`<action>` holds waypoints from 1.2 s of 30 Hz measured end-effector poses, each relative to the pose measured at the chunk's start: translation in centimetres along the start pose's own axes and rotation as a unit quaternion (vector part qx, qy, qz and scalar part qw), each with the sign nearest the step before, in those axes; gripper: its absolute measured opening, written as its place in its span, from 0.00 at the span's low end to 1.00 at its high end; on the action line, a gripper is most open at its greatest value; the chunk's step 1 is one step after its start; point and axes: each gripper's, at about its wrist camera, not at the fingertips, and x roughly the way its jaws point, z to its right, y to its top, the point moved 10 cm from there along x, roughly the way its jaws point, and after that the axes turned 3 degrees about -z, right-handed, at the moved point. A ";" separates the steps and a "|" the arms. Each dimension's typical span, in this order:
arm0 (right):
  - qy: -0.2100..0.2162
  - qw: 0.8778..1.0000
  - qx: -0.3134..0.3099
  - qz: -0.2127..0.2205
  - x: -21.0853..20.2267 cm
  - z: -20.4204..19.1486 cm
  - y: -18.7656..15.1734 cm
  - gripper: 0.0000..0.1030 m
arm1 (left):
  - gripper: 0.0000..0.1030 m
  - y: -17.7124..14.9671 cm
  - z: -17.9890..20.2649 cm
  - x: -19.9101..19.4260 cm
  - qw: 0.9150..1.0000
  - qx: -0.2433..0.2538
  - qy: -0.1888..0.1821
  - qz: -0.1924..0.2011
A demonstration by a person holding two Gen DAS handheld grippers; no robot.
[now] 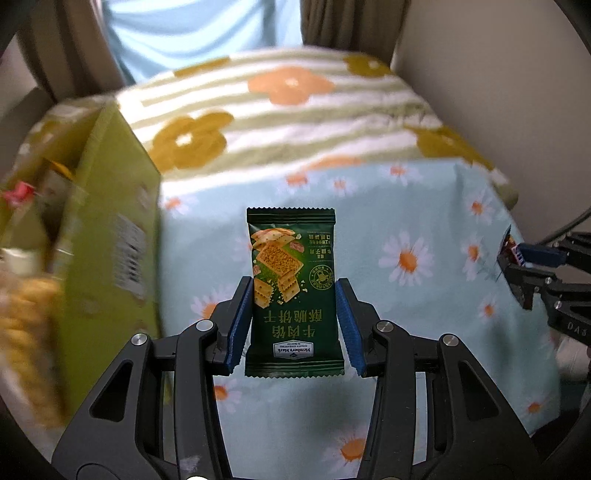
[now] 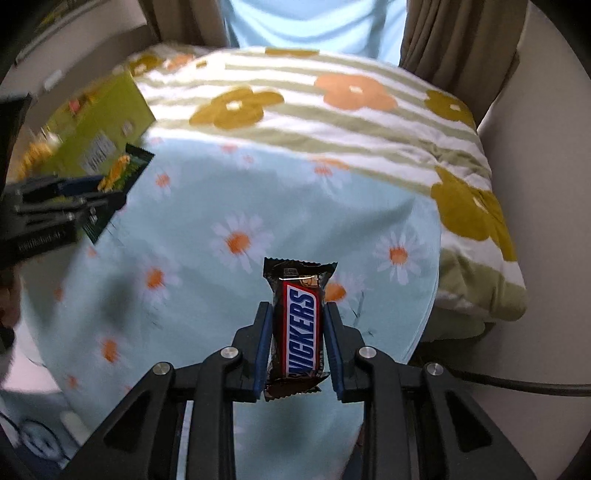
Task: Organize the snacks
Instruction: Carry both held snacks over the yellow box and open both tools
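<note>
1. In the left wrist view, the left gripper [image 1: 294, 314] is closed on a dark green cracker packet [image 1: 293, 291]; its blue pads press on the two long sides of the packet, which stands up between them above the cloth.
2. In the right wrist view, the right gripper [image 2: 298, 345] is closed on a Snickers bar [image 2: 300, 325], and the pads press on both sides of the wrapper.
3. Under both grippers lies a light blue cloth with daisies [image 1: 406, 236], spread over the surface.
4. At the left side stands a yellow-green box [image 1: 110, 229], open at the top. Some snacks show inside it, but they are too blurred to name.
5. Each gripper also shows at the edge of the other view: the right one at the right edge of the left view, the left one beside the box in the right view.
6. Farther away lies a striped blanket with big orange and mustard flowers [image 2: 332, 110].
7. Behind it hang brown curtains [image 2: 443, 33].
</note>
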 end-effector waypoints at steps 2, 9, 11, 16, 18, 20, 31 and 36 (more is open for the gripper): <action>0.006 1.000 -0.004 0.023 -1.8 -1.0 1.4 0.24 | 0.39 1.0 -0.4 -2.2 1.000 -0.007 0.004 0.022; 0.035 0.994 -0.034 0.093 -7.0 -6.1 6.5 0.24 | 0.39 3.8 -4.1 -10.9 0.994 -0.060 -0.002 0.091; 0.041 0.992 -0.048 0.111 -8.4 -8.2 8.0 0.24 | 0.39 4.3 -5.8 -13.0 0.992 -0.067 0.007 0.106; 0.057 0.985 -0.073 0.147 -11.1 -14.2 11.9 0.24 | 0.39 5.1 -11.3 -16.2 0.988 -0.095 0.001 0.118; 0.059 0.982 -0.084 0.160 -11.8 -17.0 13.4 0.24 | 0.39 5.2 -13.7 -16.7 0.987 -0.108 -0.005 0.122; 0.059 0.980 -0.090 0.168 -12.0 -19.5 14.7 0.24 | 0.39 5.0 -16.4 -16.8 0.986 -0.112 -0.003 0.122; 0.071 0.987 -0.036 0.137 -7.5 -30.0 19.0 0.24 | 0.39 2.4 -28.3 -13.8 0.991 -0.108 -0.026 0.069; 0.067 0.990 -0.009 0.125 -5.7 -32.5 19.8 0.24 | 0.39 2.0 -31.3 -11.7 0.994 -0.092 -0.028 0.050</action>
